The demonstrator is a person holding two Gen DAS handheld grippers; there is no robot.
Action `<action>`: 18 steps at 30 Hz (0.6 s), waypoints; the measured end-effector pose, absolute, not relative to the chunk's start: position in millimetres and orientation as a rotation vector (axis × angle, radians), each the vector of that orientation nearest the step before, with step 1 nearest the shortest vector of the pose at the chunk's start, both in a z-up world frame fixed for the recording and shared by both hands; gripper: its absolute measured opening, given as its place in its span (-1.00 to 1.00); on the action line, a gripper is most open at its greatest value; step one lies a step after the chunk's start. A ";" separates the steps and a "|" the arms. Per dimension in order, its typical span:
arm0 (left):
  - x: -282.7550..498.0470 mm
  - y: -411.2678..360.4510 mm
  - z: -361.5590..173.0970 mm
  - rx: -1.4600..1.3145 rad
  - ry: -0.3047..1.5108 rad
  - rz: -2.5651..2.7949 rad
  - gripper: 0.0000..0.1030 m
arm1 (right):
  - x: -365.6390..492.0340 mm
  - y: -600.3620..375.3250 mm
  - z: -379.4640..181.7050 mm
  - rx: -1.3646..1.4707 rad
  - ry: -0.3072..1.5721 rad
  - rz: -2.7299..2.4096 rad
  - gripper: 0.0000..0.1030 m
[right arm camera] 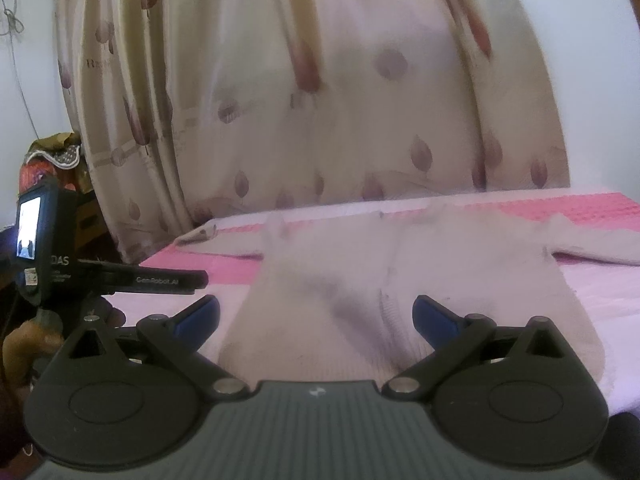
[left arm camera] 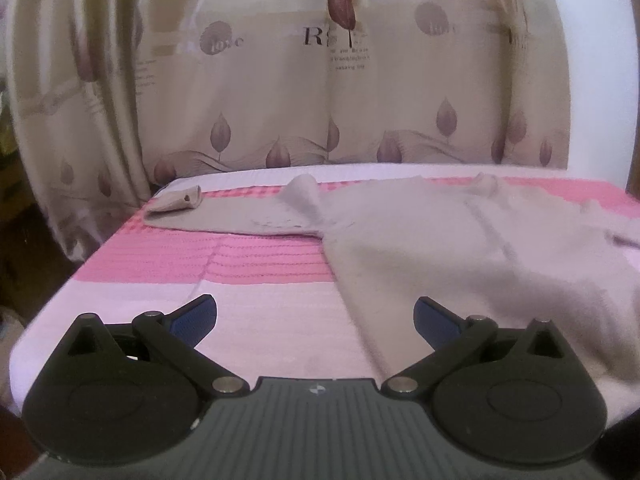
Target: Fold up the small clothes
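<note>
A small beige knitted sweater (left arm camera: 440, 248) lies spread flat on a pink and white cloth (left arm camera: 260, 256), one sleeve (left arm camera: 208, 216) stretched out to the left with its cuff folded over. My left gripper (left arm camera: 316, 320) stands open just short of the sweater's lower left hem, nothing between its blue pads (left arm camera: 196, 318). In the right wrist view the same sweater (right arm camera: 400, 264) fills the middle, its hem right under my right gripper (right arm camera: 316, 318), which is open and empty. The left gripper's body (right arm camera: 132, 280) shows at the left, held by a hand (right arm camera: 28, 336).
A cream curtain (left arm camera: 320, 92) with purple leaf prints hangs close behind the table's far edge. The table edge (left arm camera: 80, 272) drops off at the left. A white wall (right arm camera: 592, 80) stands at the right, and cluttered items (right arm camera: 52, 156) at the far left.
</note>
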State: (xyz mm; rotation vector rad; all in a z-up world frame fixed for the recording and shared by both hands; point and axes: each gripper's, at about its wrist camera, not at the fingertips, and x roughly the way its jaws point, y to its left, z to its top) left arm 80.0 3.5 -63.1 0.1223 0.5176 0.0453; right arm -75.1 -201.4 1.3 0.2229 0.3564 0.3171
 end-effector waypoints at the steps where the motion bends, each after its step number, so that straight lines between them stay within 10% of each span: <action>1: 87.7 8.3 -64.1 0.130 0.525 0.054 1.00 | -72.3 -201.2 0.6 0.223 0.365 0.319 1.00; 12: 229.2 136.6 -76.1 0.248 0.450 0.323 0.98 | -34.0 -201.4 -16.1 0.267 0.437 0.332 1.00; 18: 321.7 178.6 -112.9 0.649 0.411 0.359 0.65 | -9.3 -197.3 -32.6 0.249 0.513 0.306 1.00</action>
